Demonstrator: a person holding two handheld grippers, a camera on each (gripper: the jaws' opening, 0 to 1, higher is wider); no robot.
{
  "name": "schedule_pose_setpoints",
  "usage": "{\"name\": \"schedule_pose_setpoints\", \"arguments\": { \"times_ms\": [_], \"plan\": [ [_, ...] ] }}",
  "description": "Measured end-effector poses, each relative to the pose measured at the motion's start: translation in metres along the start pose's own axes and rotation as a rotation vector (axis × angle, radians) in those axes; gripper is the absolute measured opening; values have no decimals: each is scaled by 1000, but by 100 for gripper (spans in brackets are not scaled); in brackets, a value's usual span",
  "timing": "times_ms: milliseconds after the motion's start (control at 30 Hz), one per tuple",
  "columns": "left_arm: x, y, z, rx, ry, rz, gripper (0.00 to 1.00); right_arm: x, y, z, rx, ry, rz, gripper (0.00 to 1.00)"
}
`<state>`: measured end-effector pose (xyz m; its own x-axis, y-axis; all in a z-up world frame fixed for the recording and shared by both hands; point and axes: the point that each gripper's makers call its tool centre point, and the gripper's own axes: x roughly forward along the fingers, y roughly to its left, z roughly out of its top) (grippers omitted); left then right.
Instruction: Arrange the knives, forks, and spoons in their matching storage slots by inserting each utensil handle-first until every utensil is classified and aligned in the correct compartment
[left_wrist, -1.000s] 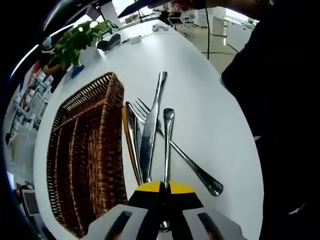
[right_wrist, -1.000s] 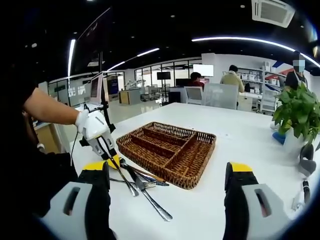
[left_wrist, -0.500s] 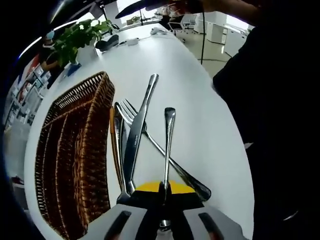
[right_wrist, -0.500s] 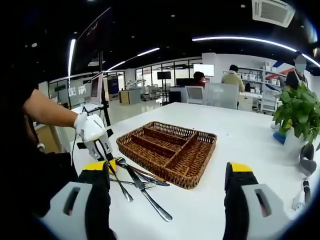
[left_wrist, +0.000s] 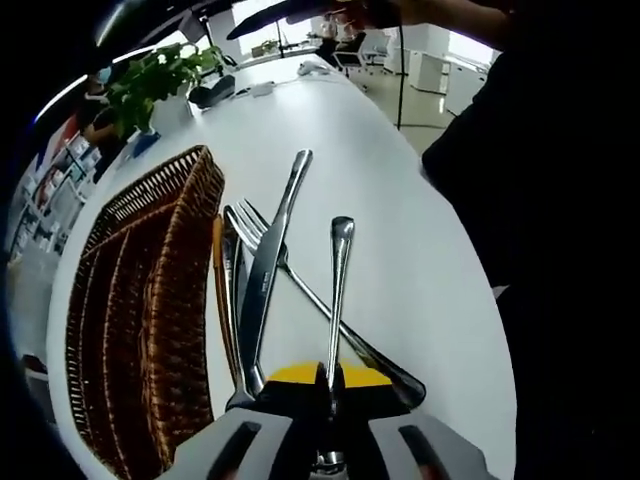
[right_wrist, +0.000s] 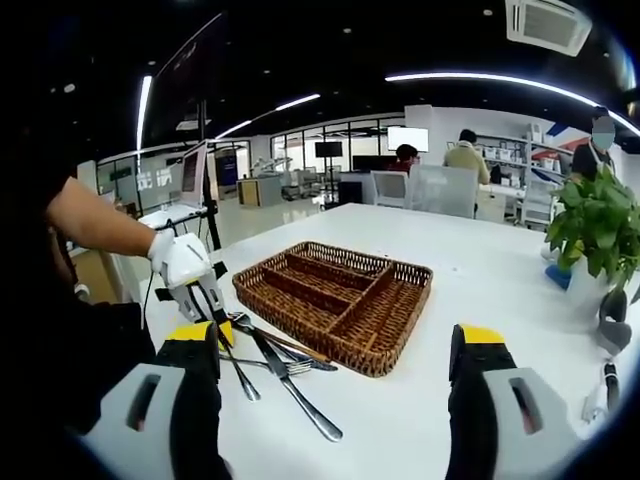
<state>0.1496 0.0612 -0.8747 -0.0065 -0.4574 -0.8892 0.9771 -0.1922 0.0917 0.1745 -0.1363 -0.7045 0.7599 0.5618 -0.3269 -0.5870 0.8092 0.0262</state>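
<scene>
The white surface (right_wrist: 480, 270) carries everything; on it sits the wicker tray (right_wrist: 335, 300), which I take as the landmark; its long compartments look empty, so as far as I can judge no utensil is sorted yet and nearly the whole task is left. Just beside the near long edge of the tray lies the pile of cutlery: a knife (left_wrist: 272, 255) lying roughly along that edge, a fork (left_wrist: 300, 290) crossing under it with its tines towards the tray, and close against the tray wall a thin handle (left_wrist: 222, 290) whose type I cannot tell. The left gripper (left_wrist: 330, 385) is clenched on one utensil (left_wrist: 338, 290), its handle pointing forward away from the jaws; the held end is hidden, so spoon or not I cannot say. The right gripper (right_wrist: 335, 380) is released, jaws wide apart, facing the tray from the near side.
</scene>
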Motion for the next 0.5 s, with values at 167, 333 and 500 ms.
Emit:
{"name": "schedule_pose_setpoints", "arguments": {
  "times_ms": [167,333,500],
  "plan": [
    [-3,4,-2,-73,21,34,1,-1,-1,2,-7,1,-1,96],
    [-13,9,1,-122,-12,24,0,-2,-2,4,-17,4,-2,97],
    [-20,7,3,-149,-8,-1,0,-2,-2,6,-12,4,-3,97]
  ]
}}
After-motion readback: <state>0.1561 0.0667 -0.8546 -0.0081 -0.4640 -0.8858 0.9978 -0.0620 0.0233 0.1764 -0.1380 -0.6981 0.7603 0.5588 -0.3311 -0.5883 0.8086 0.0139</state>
